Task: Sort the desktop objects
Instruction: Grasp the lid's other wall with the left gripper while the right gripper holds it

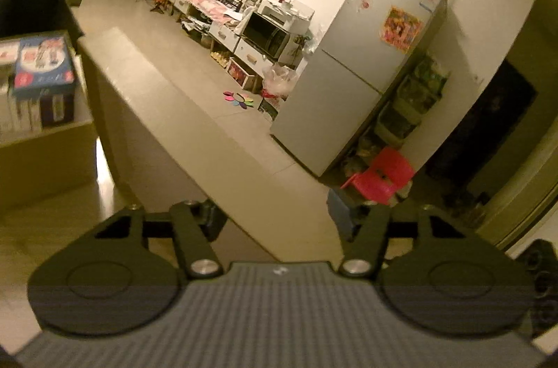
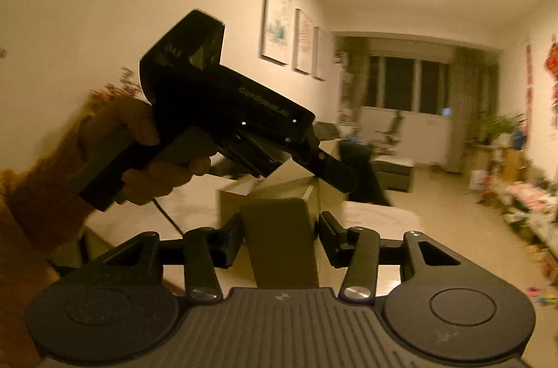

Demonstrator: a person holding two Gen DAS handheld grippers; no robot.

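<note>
Left wrist view: the left gripper stands partly apart with nothing between its fingers, out over the table's edge. Far left, an open box holds a blue carton and upright books. A fridge stands far right.

Right wrist view: a hand holds the left gripper's body at left. The right gripper brackets a tan block; the left finger touches it, the right one stands just beside it. A cardboard box sits beyond, contents hidden.
</note>
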